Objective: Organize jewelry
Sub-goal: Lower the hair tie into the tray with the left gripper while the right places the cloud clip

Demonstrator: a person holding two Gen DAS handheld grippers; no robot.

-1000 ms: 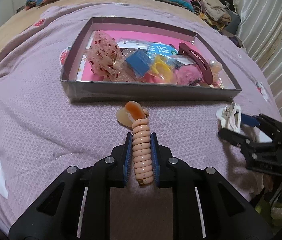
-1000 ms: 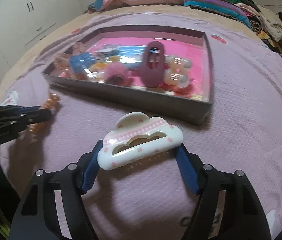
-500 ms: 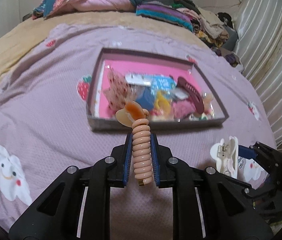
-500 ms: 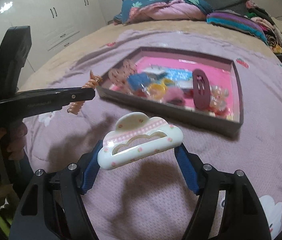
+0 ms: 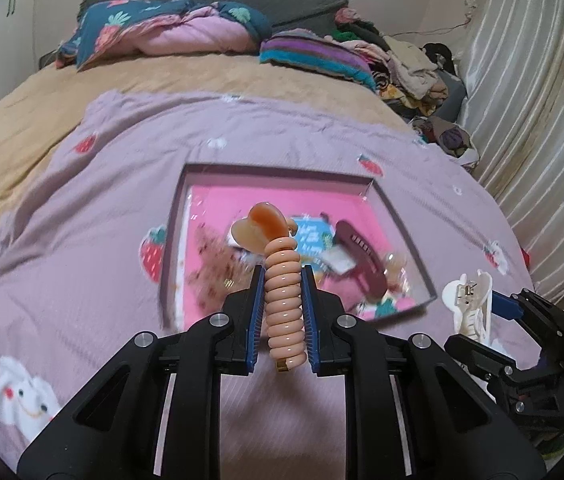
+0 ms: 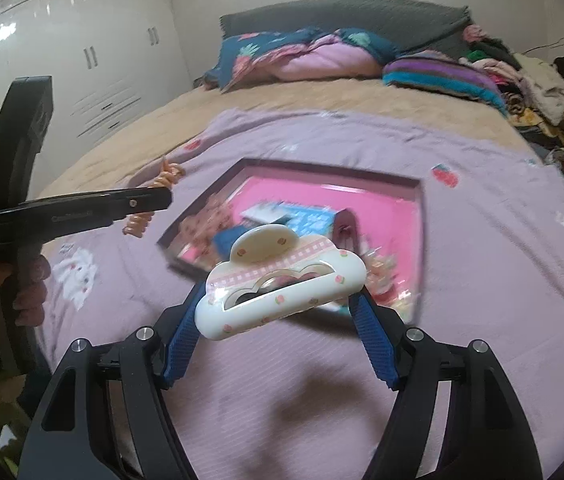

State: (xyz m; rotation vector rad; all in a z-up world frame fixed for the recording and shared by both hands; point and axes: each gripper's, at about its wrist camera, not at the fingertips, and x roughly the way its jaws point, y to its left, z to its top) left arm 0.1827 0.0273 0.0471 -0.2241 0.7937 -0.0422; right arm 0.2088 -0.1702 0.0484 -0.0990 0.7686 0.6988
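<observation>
Left gripper is clamped tight on a peach coil hair tie, its amber heart charm poking up past the pads, while the right gripper stands wide with both blue pads pressed on the ends of a cloud-shaped claw clip, cream with a pink gingham band. Both pieces ride in the air, over the lilac blanket and just short of the near rim of the pink-lined tray, where a maroon clip and other accessories already lie in a blurred jumble. Now the risks: the cloud clip is pinched only at its tips, so a quick tilt could swing it or pop it loose onto the bedding; the springy coil could squirm out of the left pads; and with the two tools this near each other, a crossing reach into the tray might knock them together. Compared with a second ago, both grippers have lifted well clear of the blanket, the tray looks smaller and lower, the headboard and pillows have come into view, and neither grip has changed.
</observation>
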